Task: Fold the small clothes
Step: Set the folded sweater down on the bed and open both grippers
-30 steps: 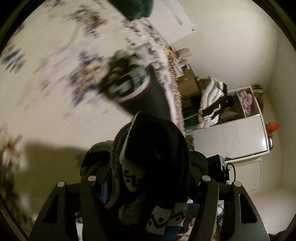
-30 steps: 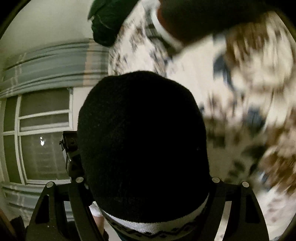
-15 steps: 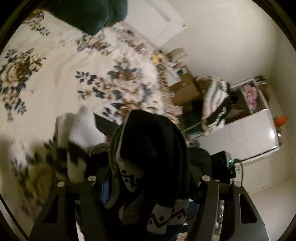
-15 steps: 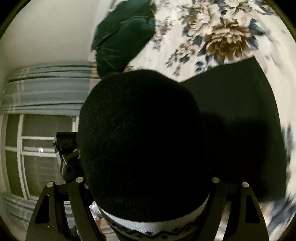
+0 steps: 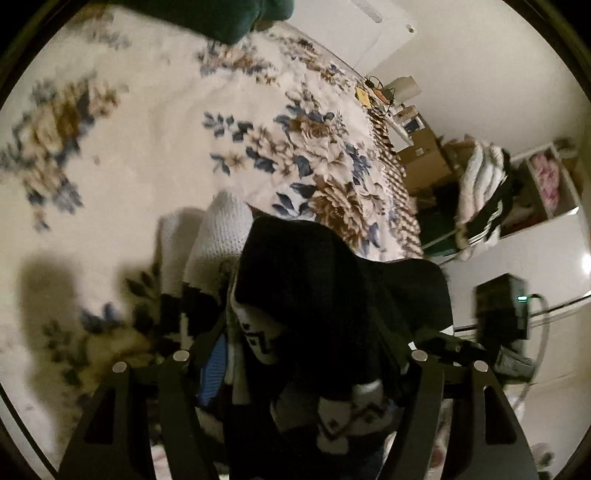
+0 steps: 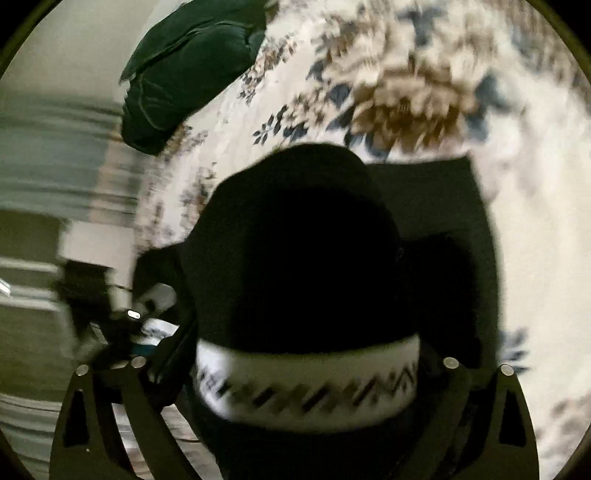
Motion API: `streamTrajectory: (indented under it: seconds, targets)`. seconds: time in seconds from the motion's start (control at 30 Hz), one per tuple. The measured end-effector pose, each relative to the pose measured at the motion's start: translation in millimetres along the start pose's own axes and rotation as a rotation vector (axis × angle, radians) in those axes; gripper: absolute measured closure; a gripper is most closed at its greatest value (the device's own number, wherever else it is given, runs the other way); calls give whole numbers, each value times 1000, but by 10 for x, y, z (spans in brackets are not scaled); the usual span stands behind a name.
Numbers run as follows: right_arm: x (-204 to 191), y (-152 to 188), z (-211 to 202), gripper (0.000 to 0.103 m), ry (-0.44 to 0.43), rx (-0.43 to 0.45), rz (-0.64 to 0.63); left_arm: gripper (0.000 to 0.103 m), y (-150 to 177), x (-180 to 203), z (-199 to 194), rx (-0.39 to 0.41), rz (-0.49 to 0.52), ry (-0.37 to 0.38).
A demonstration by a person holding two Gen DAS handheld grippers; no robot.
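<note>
Left wrist view | black knitted sock with white patterned cuff (image 5: pixel 332 295) clamped by left gripper (image 5: pixel 299 369) | right gripper (image 6: pixel 295 369) grips same sock (image 6: pixel 306 266) | risk: bunched fabric slipping, fold skewed over floral bedspread (image 5: pixel 147 147)

A sock (image 5: pixel 332 295) sits between the fingers of the left claw (image 5: pixel 299 369), above the bed (image 5: pixel 155 155). A second sock (image 5: pixel 214 236) lies on the bed just left of it. A pillow (image 5: pixel 221 14) lies at the far end (shelves (image 5: pixel 546 184) stand right, beyond the bed edge).

In the right view, another sock (image 6: pixel 306 258) fills the right claw (image 6: pixel 295 369), with the pillow (image 6: pixel 184 74) behind-left on the bed (image 6: pixel 535 221).
</note>
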State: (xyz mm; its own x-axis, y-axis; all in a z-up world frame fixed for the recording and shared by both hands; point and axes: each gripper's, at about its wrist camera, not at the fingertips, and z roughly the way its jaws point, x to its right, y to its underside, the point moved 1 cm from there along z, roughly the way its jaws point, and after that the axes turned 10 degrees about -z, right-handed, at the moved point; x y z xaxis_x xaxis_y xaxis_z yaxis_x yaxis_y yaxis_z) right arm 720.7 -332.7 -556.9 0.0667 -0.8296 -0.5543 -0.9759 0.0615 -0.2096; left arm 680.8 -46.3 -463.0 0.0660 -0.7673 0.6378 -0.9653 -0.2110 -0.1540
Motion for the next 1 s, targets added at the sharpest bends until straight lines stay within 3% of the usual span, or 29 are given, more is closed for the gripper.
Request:
streamTrajectory:
  seconds: [0.07, 0.23, 0.33, 0.43, 0.67, 0.77, 1.0]
  targets:
    - [-116, 94, -160, 3, 89, 19, -49, 36, 75, 120, -82, 29, 50, -62]
    - [-289, 324, -473, 3, 247, 96, -100, 13, 265, 307, -241, 105, 150, -181]
    - [-495, 469, -738, 2, 357, 161, -163, 7, 418, 409, -330, 138, 202, -213]
    - [-661, 654, -949, 0, 495, 217, -207, 7, 566, 487, -418, 173, 237, -270]
    - [-1006, 1287, -1415, 0, 713, 302, -208, 7, 1044, 626, -849, 251, 249, -375]
    - [-1246, 1612, -1637, 0, 770, 339, -206, 7, 1275, 736, -1099, 285, 269, -422]
    - [-1949, 2398, -2279, 0, 784, 380, -184, 7, 1919, 1105, -1903, 350, 328, -440]
